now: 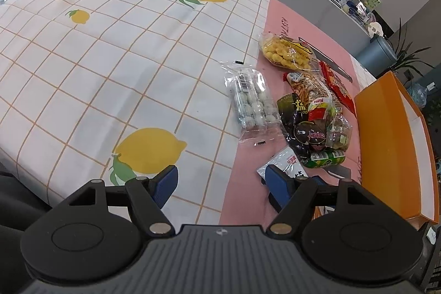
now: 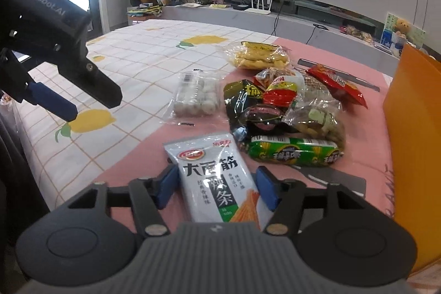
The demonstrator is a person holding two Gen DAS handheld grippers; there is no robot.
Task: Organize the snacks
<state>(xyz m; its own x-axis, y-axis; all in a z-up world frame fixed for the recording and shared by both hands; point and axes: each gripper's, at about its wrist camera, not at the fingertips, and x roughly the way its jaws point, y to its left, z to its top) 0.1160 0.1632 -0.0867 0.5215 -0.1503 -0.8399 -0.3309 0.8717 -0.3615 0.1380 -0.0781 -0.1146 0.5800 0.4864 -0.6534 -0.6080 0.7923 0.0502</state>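
Grey snack packet (image 2: 212,178) lengthwise between right gripper (image 2: 216,188) jaws

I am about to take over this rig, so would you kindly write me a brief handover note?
Right gripper: fingers straddle the white snack packet lying on the pink cloth; a small gap shows each side, so not clamped yet.
Left gripper: open, empty, over the lemon tablecloth.
Other snacks lie piled beside the orange box: yellow puffs, white balls pack, red bag, green sausage pack.
Done: no snack visible in the box.
Left: grip the packet, then box everything.
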